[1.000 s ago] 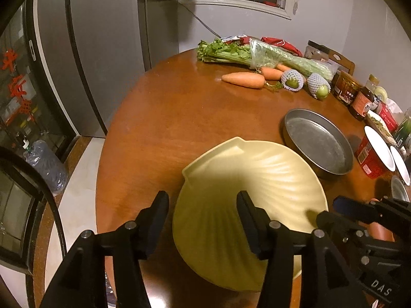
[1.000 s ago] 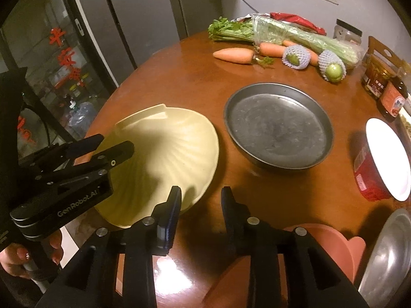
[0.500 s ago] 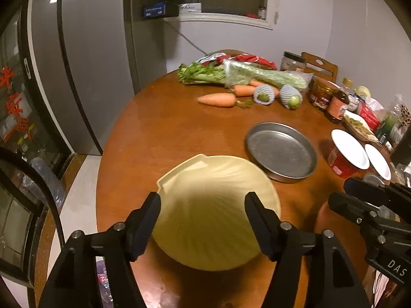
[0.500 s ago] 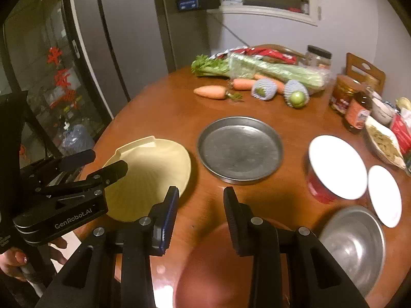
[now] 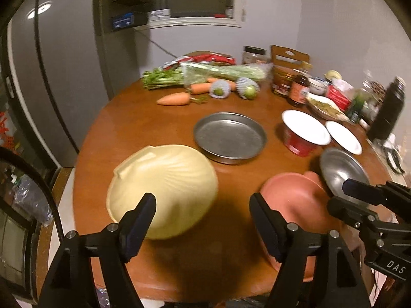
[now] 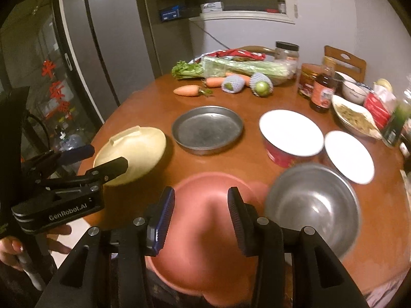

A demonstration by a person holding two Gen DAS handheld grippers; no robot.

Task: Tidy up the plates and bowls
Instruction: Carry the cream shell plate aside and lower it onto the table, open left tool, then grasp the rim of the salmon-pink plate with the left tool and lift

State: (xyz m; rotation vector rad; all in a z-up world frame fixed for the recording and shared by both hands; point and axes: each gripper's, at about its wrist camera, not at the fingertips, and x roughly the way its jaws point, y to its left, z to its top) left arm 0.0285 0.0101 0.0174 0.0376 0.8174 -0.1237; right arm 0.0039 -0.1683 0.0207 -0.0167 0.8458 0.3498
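Both tongs, left gripper [image 5: 201, 214] and right gripper [image 6: 201, 208], gape wide, gripping nothing; round grey metal pan [image 6: 207, 129] and shiny steel bowl [image 6: 312, 202] sit empty

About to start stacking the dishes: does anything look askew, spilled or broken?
Nothing is spilled or visibly broken. The yellow shell plate and the pink dish both overhang the table's near edge, so a nudge might tip them off. Both views are blurred.

Pale yellow ribbed shell plate [image 5: 164, 187]; pink bowl [image 6: 205, 205]; grey metal pan [image 6: 207, 128]; red cup [image 6: 285, 154] w/ white lid.
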